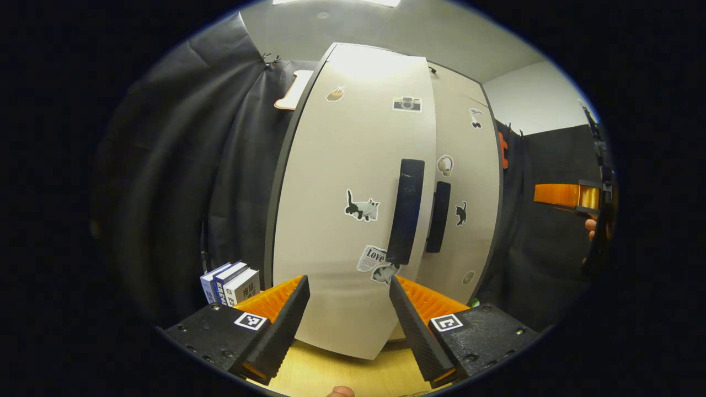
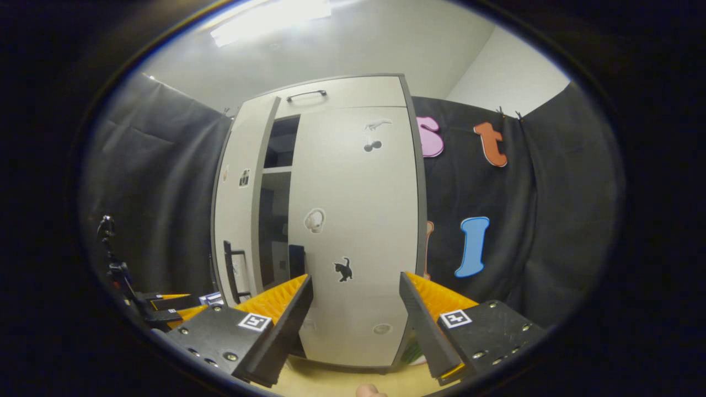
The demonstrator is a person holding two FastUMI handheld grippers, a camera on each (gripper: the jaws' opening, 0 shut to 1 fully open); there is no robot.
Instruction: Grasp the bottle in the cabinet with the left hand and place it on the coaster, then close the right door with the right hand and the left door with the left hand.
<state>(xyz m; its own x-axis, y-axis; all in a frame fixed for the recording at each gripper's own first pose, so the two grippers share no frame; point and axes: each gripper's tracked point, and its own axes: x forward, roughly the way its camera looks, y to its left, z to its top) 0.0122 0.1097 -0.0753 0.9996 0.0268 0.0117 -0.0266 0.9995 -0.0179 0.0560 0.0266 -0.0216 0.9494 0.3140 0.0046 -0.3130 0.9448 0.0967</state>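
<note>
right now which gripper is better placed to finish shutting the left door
Left. The left gripper is open, directly facing the left door, which stands ajar; the right gripper faces the closed right door.

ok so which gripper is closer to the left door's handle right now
Left. The left gripper is open right in front of the left door's handle, just below it. The right gripper faces the right door, off to the handle's right side.

"Love", seemingly, on door sticker [image 1: 374, 256]
</note>
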